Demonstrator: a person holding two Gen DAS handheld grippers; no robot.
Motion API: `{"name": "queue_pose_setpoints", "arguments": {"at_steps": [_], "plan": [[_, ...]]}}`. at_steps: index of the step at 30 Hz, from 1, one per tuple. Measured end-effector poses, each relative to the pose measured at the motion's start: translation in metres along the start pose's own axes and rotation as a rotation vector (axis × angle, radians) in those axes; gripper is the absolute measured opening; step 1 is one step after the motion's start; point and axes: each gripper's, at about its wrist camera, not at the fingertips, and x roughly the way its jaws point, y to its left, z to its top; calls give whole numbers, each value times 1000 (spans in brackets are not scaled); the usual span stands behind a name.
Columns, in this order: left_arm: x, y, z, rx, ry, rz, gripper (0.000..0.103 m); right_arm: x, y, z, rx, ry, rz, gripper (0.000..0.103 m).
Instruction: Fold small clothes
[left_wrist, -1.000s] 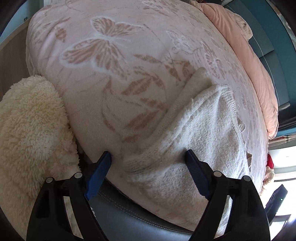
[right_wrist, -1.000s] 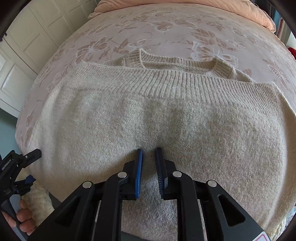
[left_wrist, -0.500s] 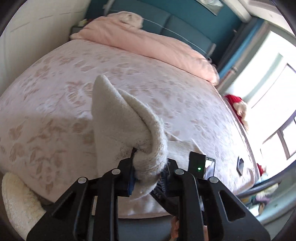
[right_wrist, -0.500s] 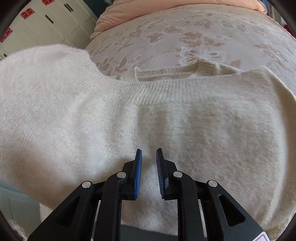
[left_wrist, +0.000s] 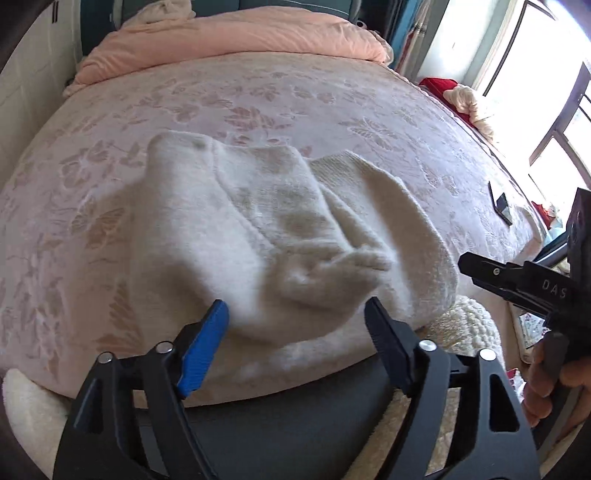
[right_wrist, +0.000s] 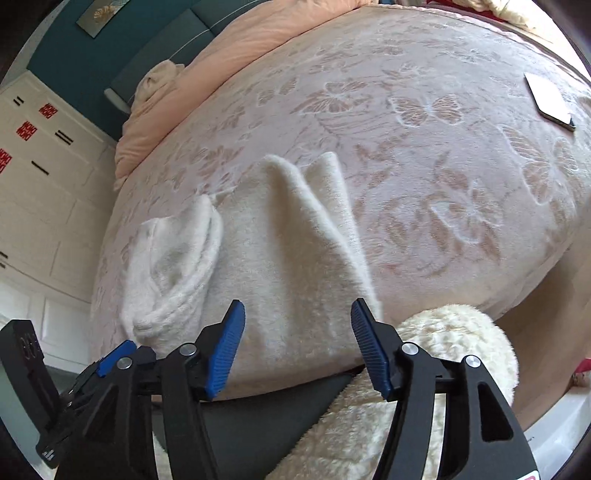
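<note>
A cream knit sweater lies folded in a loose bundle on the pink floral bed cover, close to the near edge; the right wrist view shows the sweater with a rolled sleeve on its left. My left gripper hovers just above the sweater's near edge, jaws opening wide, nothing between them. My right gripper hangs over the sweater's near hem, jaws opening too, pads clear of the fabric. The right gripper also shows at the right of the left wrist view, held by a hand.
A peach duvet is piled at the head of the bed. A dark phone lies on the cover to the right. A fluffy cream cushion sits by the bed's near edge. White wardrobe doors stand left.
The left gripper let go of the bunched sweater part it held half a second ago and opened wide. The right gripper opened too. Both pulled back and up; the sweater now lies folded narrower.
</note>
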Motion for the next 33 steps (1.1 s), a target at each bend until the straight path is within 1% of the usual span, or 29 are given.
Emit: {"name": "queue_pose_setpoints", "arguments": {"at_steps": [1, 3, 5, 6, 7, 9, 10, 11, 13, 14, 15, 16, 17, 18, 19, 20, 21, 22, 23, 24, 25, 26, 27, 28, 29, 30, 33], "plan": [[-5, 9, -4, -12, -7, 41, 89, 8, 10, 1, -12, 23, 28, 67], [-8, 33, -12, -53, 7, 60, 89, 26, 30, 4, -25, 58, 89, 69], [-6, 54, -20, -136, 52, 78, 89, 42, 49, 8, -24, 92, 132, 73], [-1, 63, -23, -178, 80, 79, 89, 50, 56, 10, -22, 110, 143, 74], [4, 70, -24, -205, 106, 78, 89, 57, 62, 11, -22, 128, 144, 74], [12, 75, -27, -225, 145, 79, 89, 70, 73, 10, -30, 166, 85, 74], [16, 75, -28, -225, 163, 68, 89, 76, 78, 10, -34, 185, 70, 74], [18, 73, -30, -219, 175, 55, 89, 81, 81, 10, -35, 203, 73, 74], [22, 67, -32, -201, 184, 41, 89, 90, 87, 10, -38, 213, 63, 74], [24, 64, -32, -193, 193, 38, 89, 94, 90, 10, -54, 215, 66, 65], [28, 64, -33, -193, 199, 40, 89, 96, 94, 12, -75, 216, 63, 27], [31, 64, -33, -195, 203, 44, 84, 90, 98, 14, -88, 194, 71, 22], [33, 66, -33, -197, 201, 44, 61, 75, 102, 19, -95, 141, 119, 20], [34, 68, -31, -203, 201, 37, 48, 55, 106, 23, -105, 77, 178, 19], [33, 70, -30, -213, 199, 27, 30, 31, 108, 28, -118, 11, 231, 18], [29, 73, -28, -225, 184, 15, 23, 7, 108, 33, -133, -46, 266, 18], [24, 73, -26, -229, 165, -13, 20, -13, 107, 36, -149, -96, 264, 18], [20, 69, -23, -213, 148, -28, 18, -30, 103, 36, -162, -142, 235, 18], [17, 62, -21, -183, 135, -25, 14, -40, 92, 37, -156, -174, 196, 18], [17, 54, -19, -151, 128, -22, 13, -42, 76, 37, -141, -185, 148, 18], [19, 46, -17, -125, 131, -22, 13, -35, 56, 37, -126, -173, 79, 18], [24, 39, -16, -107, 145, -22, 13, -18, 33, 36, -99, -138, -2, 18], [29, 34, -16, -97, 159, -24, 13, 4, 6, 33, -57, -70, -63, 18], [35, 28, -17, -89, 174, -27, 13, 23, -20, 26, -7, -9, -100, 18], [38, 23, -16, -77, 194, -32, 13, 36, -38, 18, 36, 30, -101, 19], [41, 19, -17, -67, 209, -29, 13, 41, -45, 11, 55, 37, -80, 19], [39, 13, -19, -37, 212, 2, 13, 39, -40, 4, 44, 10, -69, 22]]}}
